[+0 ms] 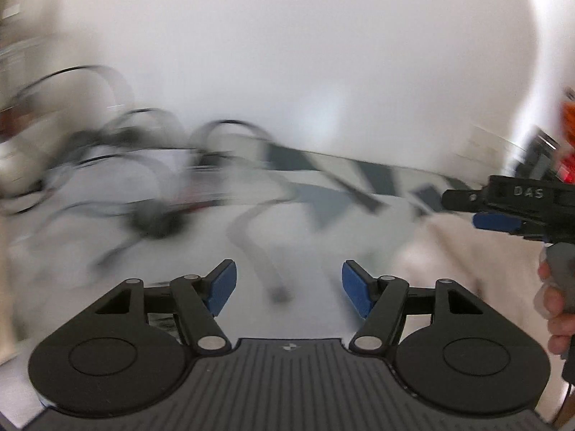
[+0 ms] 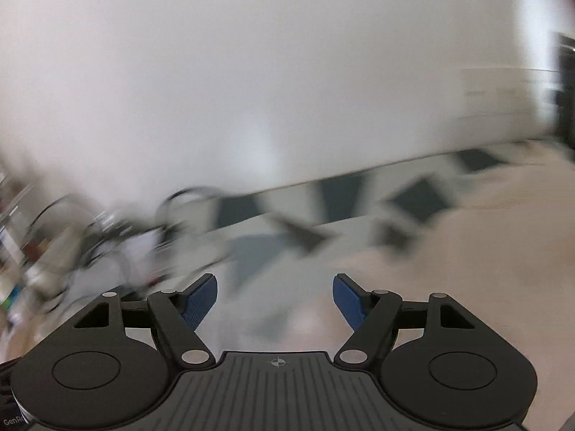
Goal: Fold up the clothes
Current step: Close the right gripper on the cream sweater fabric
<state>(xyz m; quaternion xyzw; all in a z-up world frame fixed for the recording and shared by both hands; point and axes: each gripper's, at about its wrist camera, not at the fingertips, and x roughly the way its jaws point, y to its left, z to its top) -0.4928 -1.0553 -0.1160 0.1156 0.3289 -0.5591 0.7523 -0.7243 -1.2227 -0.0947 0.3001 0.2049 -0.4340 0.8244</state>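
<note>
Both views are smeared by motion. My left gripper [image 1: 289,289] is open with nothing between its blue pads, held over a pale surface. A cream cloth [image 1: 463,262] lies to its right. In the left wrist view the right gripper [image 1: 467,208] reaches in from the right edge, held by a hand [image 1: 555,309]; its jaws look apart. In its own view my right gripper [image 2: 275,300] is open and empty, above the cream cloth [image 2: 485,251], which spreads across the right side.
A bedcover with dark grey and white shapes [image 1: 323,186] [image 2: 305,222] lies beyond the cloth. Black cables and blurred clutter [image 1: 143,179] [image 2: 107,237] sit at the left. A white wall [image 2: 251,72] rises behind. Red and orange objects [image 1: 566,136] show at the far right.
</note>
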